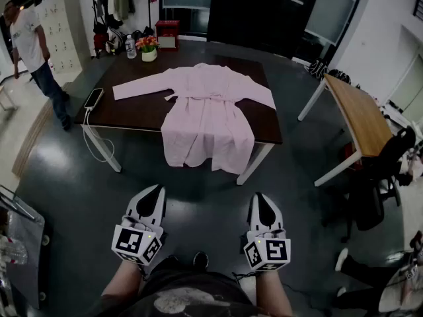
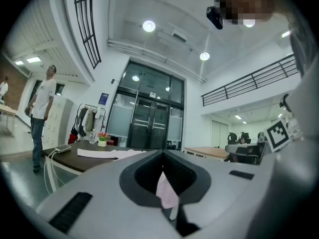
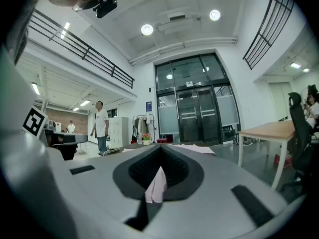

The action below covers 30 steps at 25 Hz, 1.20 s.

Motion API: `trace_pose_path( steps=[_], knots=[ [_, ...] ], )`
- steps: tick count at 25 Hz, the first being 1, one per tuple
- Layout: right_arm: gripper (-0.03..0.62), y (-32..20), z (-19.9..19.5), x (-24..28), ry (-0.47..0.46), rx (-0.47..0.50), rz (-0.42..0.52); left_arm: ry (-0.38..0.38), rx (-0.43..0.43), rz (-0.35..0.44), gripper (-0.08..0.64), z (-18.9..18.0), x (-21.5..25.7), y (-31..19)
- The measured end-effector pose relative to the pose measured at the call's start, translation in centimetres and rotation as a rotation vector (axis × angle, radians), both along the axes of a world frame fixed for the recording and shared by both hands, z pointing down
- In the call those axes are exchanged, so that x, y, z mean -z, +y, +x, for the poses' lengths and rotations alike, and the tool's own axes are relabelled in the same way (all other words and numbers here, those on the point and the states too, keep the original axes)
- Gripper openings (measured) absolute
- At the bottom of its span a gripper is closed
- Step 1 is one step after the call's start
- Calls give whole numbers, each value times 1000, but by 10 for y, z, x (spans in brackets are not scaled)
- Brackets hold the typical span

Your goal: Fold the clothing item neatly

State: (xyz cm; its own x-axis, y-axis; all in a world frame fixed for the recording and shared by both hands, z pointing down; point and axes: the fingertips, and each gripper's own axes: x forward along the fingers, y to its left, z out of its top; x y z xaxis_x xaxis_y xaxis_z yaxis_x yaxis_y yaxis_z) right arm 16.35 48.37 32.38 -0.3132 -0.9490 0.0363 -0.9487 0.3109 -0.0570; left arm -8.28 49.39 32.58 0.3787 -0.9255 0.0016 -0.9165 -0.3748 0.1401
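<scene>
Left: left gripper [image 1: 153, 197], jaws pressed together, empty, well short of the dark table [image 1: 142, 114]. Centre: pink robe [image 1: 208, 111] spread flat on it, sleeves out, hem hanging over near edge. Right: right gripper [image 1: 260, 200], likewise closed on nothing. Best approached squarely; jaws opened first; both sides lifted evenly.

The robe [image 1: 208, 114] lies spread on the table [image 1: 135, 117], sleeves out left and right, hem hanging over the near edge. A phone [image 1: 94, 98] sits at the table's left end. A flowerpot [image 1: 149, 50] and what may be a bottle [image 1: 130, 47] stand at its far left corner. A second table [image 1: 360, 114] stands to the right, a person [image 1: 33, 51] far left. The left gripper [image 1: 157, 189] and right gripper [image 1: 260, 197] sit side by side, near, well short of the table.
</scene>
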Motion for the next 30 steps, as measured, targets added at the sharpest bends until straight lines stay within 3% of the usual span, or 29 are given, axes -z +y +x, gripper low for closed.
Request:
trace_pose_path(
  steps=[10,13,19,27,30],
  knots=[
    [-8,-3,-48,14,24,42,13,17,43,-35,11,-53,2,-2],
    [-8,-4,-47,10,15,44,17,12,47,-46,11,-52,-2,0],
    [-8,-9,-36,17,26,45,126,6,50,-43,11,-43,-1,0],
    [-8,-37,-40,-5,40,168,88,-17,141,-85,11,-32,-13,-6],
    [-8,-48,-33,-7,25,156,88,-30,132,-97,11,-20,-16,-10]
  ],
)
